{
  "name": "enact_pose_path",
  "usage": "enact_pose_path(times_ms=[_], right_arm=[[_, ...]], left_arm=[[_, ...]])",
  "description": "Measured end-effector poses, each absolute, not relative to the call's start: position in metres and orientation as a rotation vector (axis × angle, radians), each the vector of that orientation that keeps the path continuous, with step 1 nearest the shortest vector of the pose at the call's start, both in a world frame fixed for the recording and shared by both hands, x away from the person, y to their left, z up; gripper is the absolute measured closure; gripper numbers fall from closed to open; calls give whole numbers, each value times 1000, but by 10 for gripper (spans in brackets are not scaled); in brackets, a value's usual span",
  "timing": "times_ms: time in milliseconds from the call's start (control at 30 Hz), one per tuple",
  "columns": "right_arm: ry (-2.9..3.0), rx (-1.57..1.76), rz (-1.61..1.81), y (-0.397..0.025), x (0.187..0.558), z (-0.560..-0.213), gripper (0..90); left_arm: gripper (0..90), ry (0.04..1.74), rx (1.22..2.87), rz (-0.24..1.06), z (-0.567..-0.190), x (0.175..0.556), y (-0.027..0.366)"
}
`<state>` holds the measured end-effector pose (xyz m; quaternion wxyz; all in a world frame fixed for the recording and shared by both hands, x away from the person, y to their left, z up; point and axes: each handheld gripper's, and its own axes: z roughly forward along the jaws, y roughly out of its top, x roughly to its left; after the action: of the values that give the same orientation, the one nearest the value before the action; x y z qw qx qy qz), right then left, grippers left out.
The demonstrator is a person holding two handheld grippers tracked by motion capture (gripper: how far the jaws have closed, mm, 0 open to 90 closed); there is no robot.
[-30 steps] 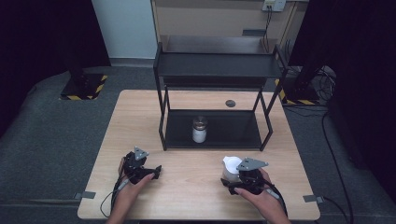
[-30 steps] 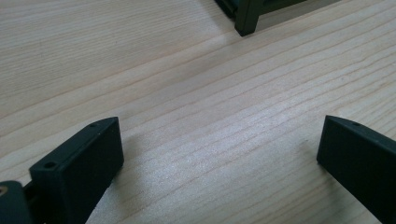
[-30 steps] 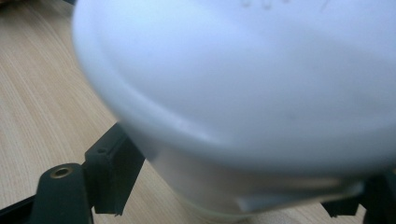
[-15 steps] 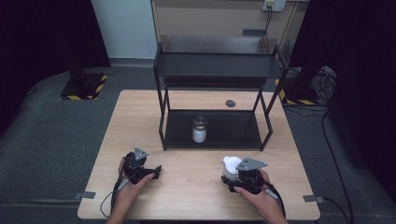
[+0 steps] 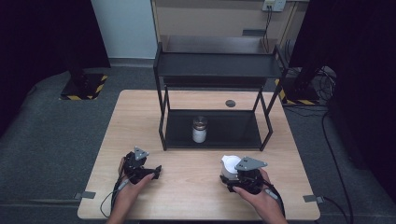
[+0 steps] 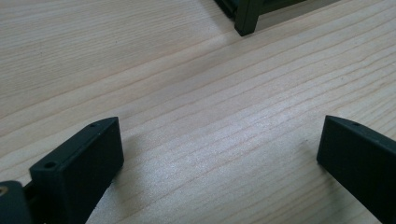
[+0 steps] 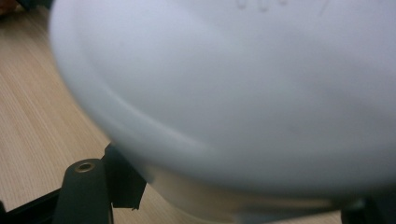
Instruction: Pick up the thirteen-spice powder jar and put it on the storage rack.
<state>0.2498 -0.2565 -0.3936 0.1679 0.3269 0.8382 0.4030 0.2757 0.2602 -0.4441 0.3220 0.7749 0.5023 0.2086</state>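
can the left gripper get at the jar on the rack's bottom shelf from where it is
Probably yes. The left gripper is open and empty, and the jar stands alone near the shelf's open front, right of the rack's front left post, which it must skirt.

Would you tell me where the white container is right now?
In the high view, the white container sits in the right gripper at the table's near right.

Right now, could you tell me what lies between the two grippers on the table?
Nothing: the high view shows bare wooden table between the left gripper and the right gripper, which holds a white cup.
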Motion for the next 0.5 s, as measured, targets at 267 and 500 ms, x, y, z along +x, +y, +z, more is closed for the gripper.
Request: enact_pose_path(times_ms=[267, 500], right_arm=[[2359, 959, 1131, -256, 250, -384, 311], [2359, 988, 1114, -260, 255, -386, 311]], left_arm=[[0, 1320, 2034, 547, -444, 276, 260], [0, 1320, 2034, 548, -444, 276, 260]])
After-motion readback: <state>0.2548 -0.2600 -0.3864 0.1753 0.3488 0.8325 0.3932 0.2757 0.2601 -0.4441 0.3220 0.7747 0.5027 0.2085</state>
